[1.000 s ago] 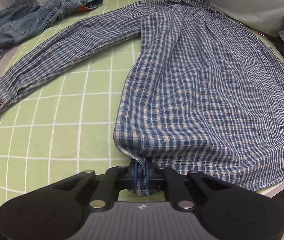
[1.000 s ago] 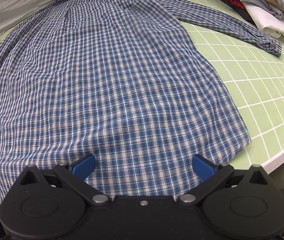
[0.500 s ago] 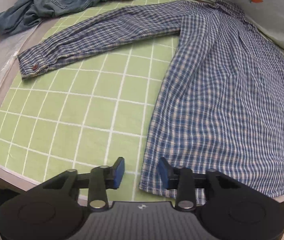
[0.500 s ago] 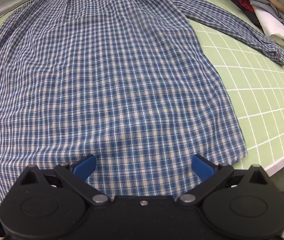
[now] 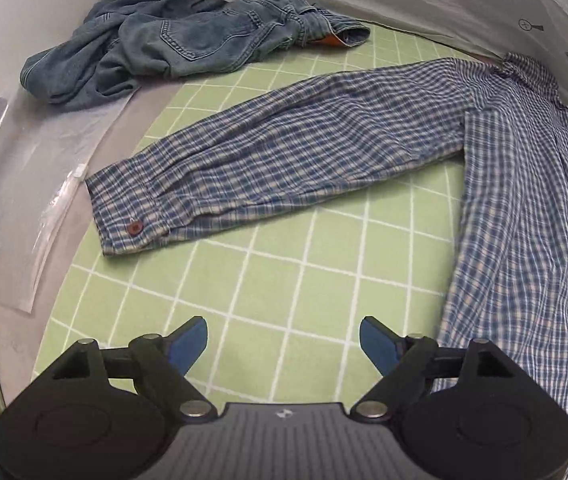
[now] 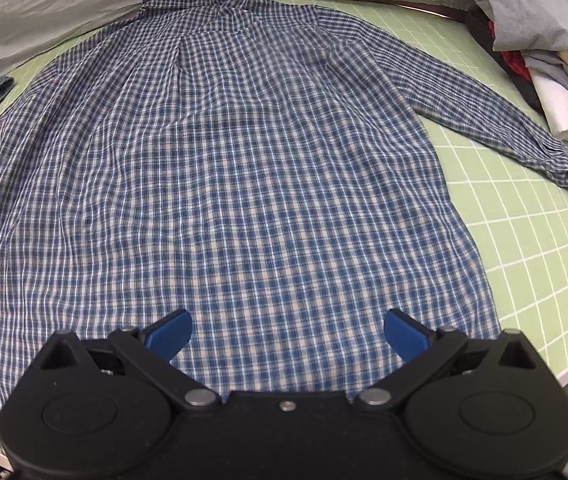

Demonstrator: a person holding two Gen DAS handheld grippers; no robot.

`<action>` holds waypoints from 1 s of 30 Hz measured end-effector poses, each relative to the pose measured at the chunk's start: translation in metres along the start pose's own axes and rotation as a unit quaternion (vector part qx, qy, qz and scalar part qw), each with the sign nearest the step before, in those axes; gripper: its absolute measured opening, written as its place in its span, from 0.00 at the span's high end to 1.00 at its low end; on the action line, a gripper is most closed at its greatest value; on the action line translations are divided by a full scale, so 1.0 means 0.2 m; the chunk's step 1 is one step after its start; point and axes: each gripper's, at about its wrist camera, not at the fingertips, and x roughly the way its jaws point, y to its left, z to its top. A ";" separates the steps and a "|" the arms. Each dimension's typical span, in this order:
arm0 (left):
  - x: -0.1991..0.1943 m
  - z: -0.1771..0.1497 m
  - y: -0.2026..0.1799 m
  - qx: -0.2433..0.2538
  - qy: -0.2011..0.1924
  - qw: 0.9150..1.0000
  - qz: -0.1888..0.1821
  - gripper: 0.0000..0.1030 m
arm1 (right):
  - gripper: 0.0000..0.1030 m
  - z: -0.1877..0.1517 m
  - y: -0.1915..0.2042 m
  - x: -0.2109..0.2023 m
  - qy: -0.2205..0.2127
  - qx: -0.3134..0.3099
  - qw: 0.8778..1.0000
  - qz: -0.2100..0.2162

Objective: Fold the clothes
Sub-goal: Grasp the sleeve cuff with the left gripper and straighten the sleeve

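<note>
Fabric of the blue-and-white checked long-sleeved cotton shirt (image 6: pixel 243 168) looks thin, light and limp: it lies back-up and spread almost flat on the green gridded cutting mat (image 5: pixel 284 280), with soft ripples running down the body. Judged from that, it will drape and sag from any single pinch, slide easily over the mat, and hold a crease only weakly; nothing about it is fragile.

Relative to the shirt, the collar points away from both cameras, one sleeve (image 5: pixel 284 160) stretches out to the side toward a crumpled heap of blue denim clothes (image 5: pixel 179 48), and its cuff (image 5: pixel 131 216) with a red-brown button lies flat on the mat. The other sleeve (image 6: pixel 484 112) runs out toward a pile of grey and white garments (image 6: pixel 548 40) beyond the shirt's far side.

The left gripper (image 5: pixel 284 338) hangs over bare mat just beside the shirt's side edge, its jaws opening, with nothing between them. The right gripper (image 6: pixel 288 330) hovers over the hem area with its blue pads spread wide, not pressing on cloth.

Good holds, I judge, are the stiffer doubled parts: the cuff, the shoulder seam, the hem corner. Pinching those should keep the layers together while a sleeve is carried across the back.
</note>
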 end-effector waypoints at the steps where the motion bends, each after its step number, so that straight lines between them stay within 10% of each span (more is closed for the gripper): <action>1: 0.02 0.03 0.02 -0.002 -0.001 1.000 0.002 0.16 | 0.00 0.01 0.02 0.01 0.002 0.003 1.000 -0.004; 16: 0.32 0.44 0.29 -0.022 -0.020 0.999 0.030 0.11 | 0.00 0.21 0.26 0.14 0.041 0.028 0.996 -0.069; 30: 0.39 0.48 0.29 -0.029 -0.052 0.998 0.032 0.04 | 0.00 0.25 0.40 0.24 0.068 0.016 0.995 -0.077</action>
